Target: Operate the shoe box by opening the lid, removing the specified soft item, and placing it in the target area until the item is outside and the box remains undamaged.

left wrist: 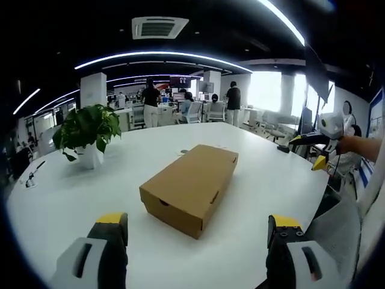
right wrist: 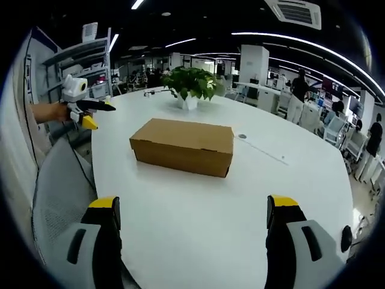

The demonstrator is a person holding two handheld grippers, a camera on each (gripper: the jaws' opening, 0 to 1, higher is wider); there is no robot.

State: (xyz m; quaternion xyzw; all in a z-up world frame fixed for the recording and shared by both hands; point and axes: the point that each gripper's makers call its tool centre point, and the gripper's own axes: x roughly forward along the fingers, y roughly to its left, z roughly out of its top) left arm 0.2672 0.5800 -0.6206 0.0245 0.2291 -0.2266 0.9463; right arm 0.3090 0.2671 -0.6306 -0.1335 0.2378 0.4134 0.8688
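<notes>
Shoe box [left wrist: 189, 188]: lid closed, mid-frame on the white counter [left wrist: 60, 205].
Left hand-held gripper [left wrist: 198, 232]: jaws apart, nothing held.
Right hand-held gripper [right wrist: 192, 214]: jaws apart, nothing held.
Plant [left wrist: 87, 129]: upper left, probably potted.

My left gripper [left wrist: 198, 235] has two chunky grey plastic jaws, each capped with a yellow tip over a black inner face, and a dark oval slot is sunk into each grey shoulder. My right gripper [right wrist: 192, 220] is built the same way: pale grey bodies, black inner pads, yellow caps squared off at the top, and a dark slot on each side. Seen from the right gripper view, the left tool [right wrist: 84, 103] shows a white rounded housing, a black pointed body and a yellow tip. From the left gripper view, the right tool [left wrist: 319, 141] shows the same white, black and yellow parts.
</notes>
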